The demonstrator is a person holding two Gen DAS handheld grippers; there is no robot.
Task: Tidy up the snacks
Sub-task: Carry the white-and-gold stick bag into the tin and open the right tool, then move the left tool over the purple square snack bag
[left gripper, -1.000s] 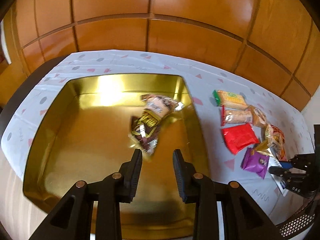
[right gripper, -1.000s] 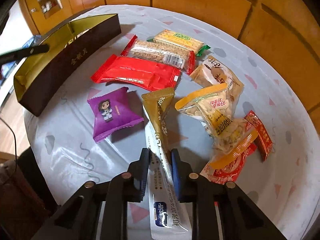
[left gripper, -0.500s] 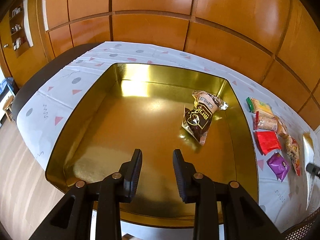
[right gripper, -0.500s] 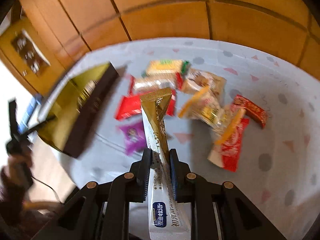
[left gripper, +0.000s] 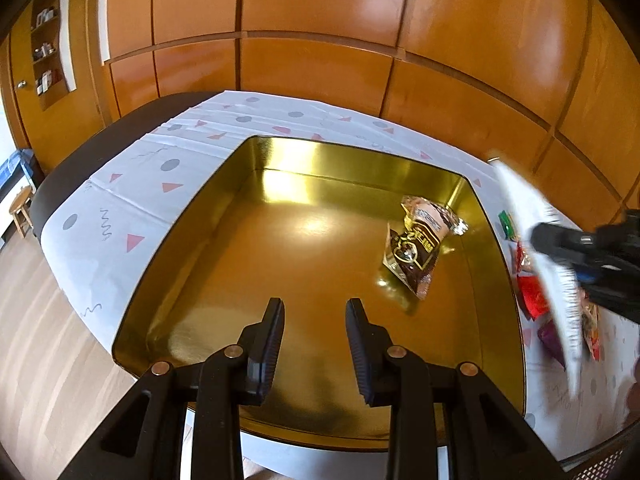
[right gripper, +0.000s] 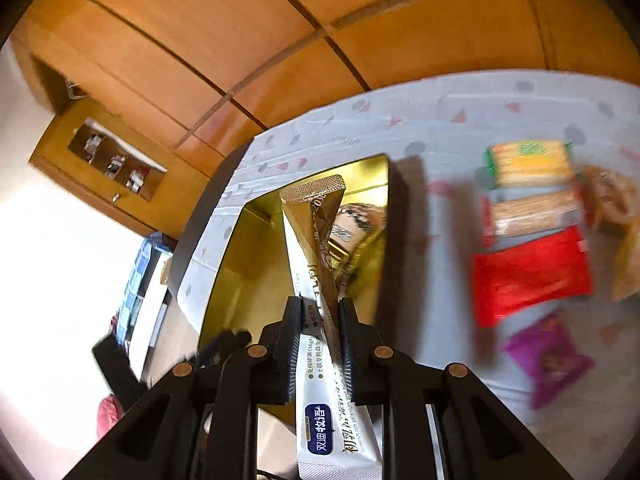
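Lifted off the cloth since a second ago, the long white-and-gold sachet (right gripper: 320, 280) now hangs in the air over the gold box's near wall, and the right gripper (right gripper: 320, 312) has swung it toward the box.

Biggest here is the counter (left gripper: 132, 200), round and spread with a white cloth of pink triangles and grey dots. On it sits the gold box (left gripper: 192, 240), wide and shallow, with one brown snack packet (left gripper: 416, 248) lying by its right wall. Right of the box the loose snacks stay on the cloth: a red packet (right gripper: 528, 272), two biscuit bars (right gripper: 532, 188) above it, and a small purple packet (right gripper: 548, 356) below.

That right gripper is clamped tight on the sachet's middle. The left gripper (left gripper: 315, 320) hovers over the box floor, jaws narrowly apart with nothing between them.
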